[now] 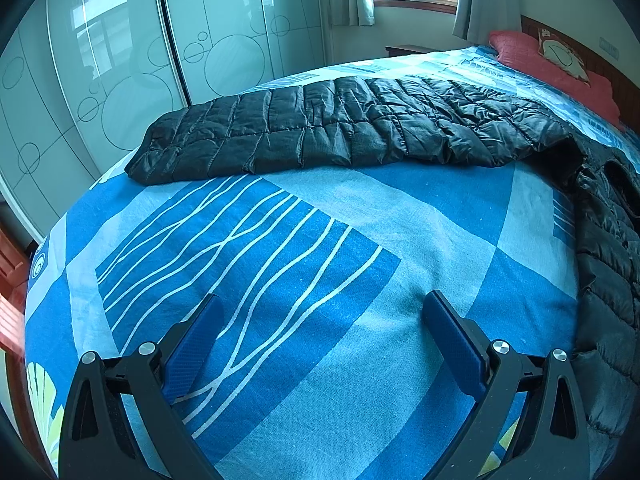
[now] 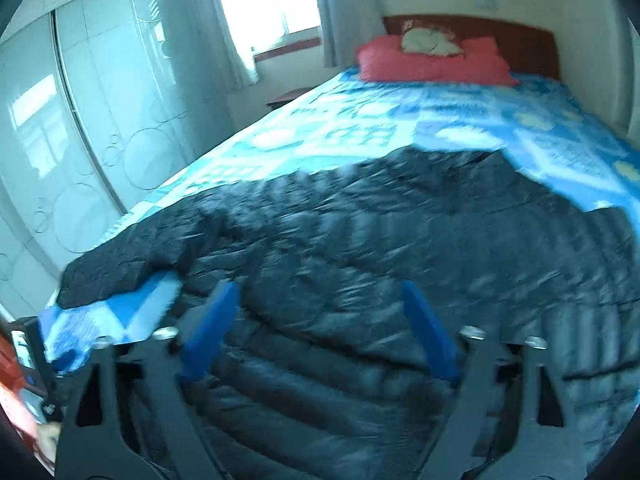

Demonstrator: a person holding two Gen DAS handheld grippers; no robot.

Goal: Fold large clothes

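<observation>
Black quilted jacket [image 1: 344, 120] spread on bed [image 1: 304, 240] over blue patterned sheet. From left wrist view, one sleeve stretched long, axis running left to right across the far part of the sheet, cuff end at left near the bed edge, joining the body at right, which runs down the right edge of view. From right wrist view, body [image 2: 380, 248] broad beneath the tongs, sleeve trailing off to lower left; view blurred. Left gripper [image 1: 322, 322] open, nothing between its blue pads, bare sheet below. Right gripper [image 2: 320, 308] open above the jacket, nothing gripped. Red pillow [image 2: 432, 62] at headboard [image 2: 520, 44], well apart from jacket. Wardrobe [image 1: 120, 60] beyond the bed.
</observation>
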